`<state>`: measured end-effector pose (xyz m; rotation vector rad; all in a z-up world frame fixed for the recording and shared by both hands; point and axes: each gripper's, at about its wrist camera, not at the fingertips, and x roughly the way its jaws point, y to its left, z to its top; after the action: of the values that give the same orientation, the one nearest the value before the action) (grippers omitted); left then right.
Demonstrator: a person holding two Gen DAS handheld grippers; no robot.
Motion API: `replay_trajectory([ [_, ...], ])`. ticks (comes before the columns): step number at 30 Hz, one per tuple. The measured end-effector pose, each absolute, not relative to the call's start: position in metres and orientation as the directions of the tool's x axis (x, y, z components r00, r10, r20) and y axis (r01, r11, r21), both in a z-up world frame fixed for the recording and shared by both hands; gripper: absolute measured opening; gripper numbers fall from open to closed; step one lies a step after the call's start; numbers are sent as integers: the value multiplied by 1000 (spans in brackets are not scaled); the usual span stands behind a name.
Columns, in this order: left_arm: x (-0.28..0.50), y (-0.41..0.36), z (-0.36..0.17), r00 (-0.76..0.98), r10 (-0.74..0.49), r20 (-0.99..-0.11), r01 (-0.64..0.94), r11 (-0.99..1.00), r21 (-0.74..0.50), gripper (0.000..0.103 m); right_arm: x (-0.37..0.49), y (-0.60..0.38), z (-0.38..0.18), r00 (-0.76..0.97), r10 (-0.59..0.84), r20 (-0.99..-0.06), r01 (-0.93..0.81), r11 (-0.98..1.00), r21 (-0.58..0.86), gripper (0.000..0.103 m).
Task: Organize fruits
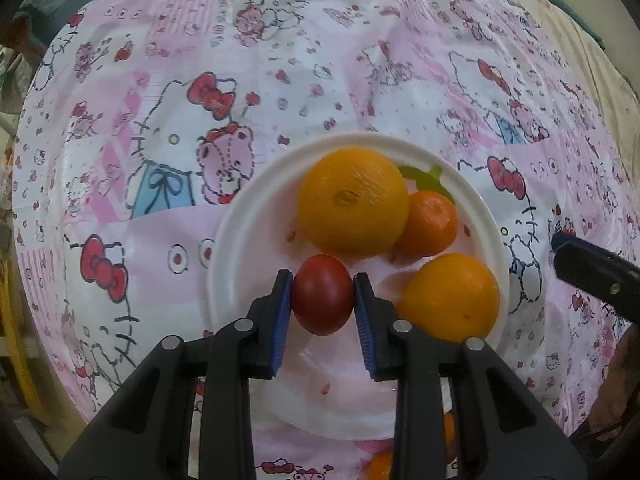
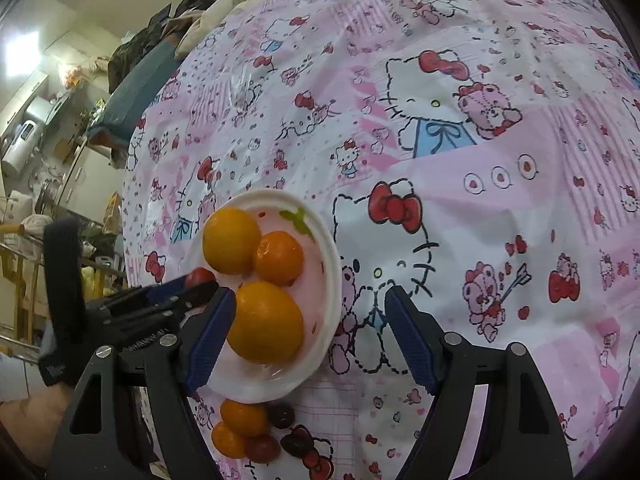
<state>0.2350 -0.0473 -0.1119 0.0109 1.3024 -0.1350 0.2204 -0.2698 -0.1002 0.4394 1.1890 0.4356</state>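
Note:
My left gripper (image 1: 322, 294) is shut on a small dark red fruit (image 1: 322, 295) and holds it over the near side of a white plate (image 1: 240, 216). On the plate lie a large orange (image 1: 352, 200), a small mandarin (image 1: 430, 224) and another orange (image 1: 450, 296). In the right wrist view my right gripper (image 2: 308, 312) is open and empty above the plate's (image 2: 330, 264) right rim, next to the near orange (image 2: 266, 322). The left gripper (image 2: 176, 296) reaches in from the left with the red fruit (image 2: 199, 276).
Loose fruit lies on the Hello Kitty tablecloth (image 2: 480, 140) just before the plate: two mandarins (image 2: 242, 418) and several dark red fruits (image 2: 280, 416). The table's left edge (image 2: 132, 184) drops off to a cluttered room. My right gripper's finger (image 1: 592, 272) shows right of the plate.

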Motion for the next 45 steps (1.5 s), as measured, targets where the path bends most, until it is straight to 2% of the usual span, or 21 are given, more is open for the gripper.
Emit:
replay_trajectory([
  [13, 237, -54, -122, 233, -85, -969, 121, 991, -58, 28, 222, -275, -91, 336, 546, -767, -85, 829, 553, 79],
  [15, 237, -56, -121, 238, -81, -968, 124, 991, -52, 47, 222, -275, -91, 337, 545, -768, -85, 830, 551, 79],
  [16, 236, -55, -119, 252, -82, -964, 123, 991, -53, 67, 222, -275, -91, 337, 545, -768, -85, 830, 552, 79],
  [17, 235, -56, -116, 271, -72, -960, 120, 992, -41, 75, 222, -275, -91, 336, 547, -767, -85, 829, 553, 79],
  [19, 234, -56, -110, 295, -69, -953, 128, 991, -33, 80, 222, -276, -89, 339, 545, -767, -85, 830, 551, 79],
  [31, 222, -39, -85, 349, -83, -933, 79, 995, -59, 80, 210, -275, -72, 372, 551, -747, -98, 824, 558, 79],
  [45, 181, -29, -51, 433, -13, -901, 65, 998, 17, 80, 181, -272, -42, 408, 553, -727, -143, 825, 547, 79],
])
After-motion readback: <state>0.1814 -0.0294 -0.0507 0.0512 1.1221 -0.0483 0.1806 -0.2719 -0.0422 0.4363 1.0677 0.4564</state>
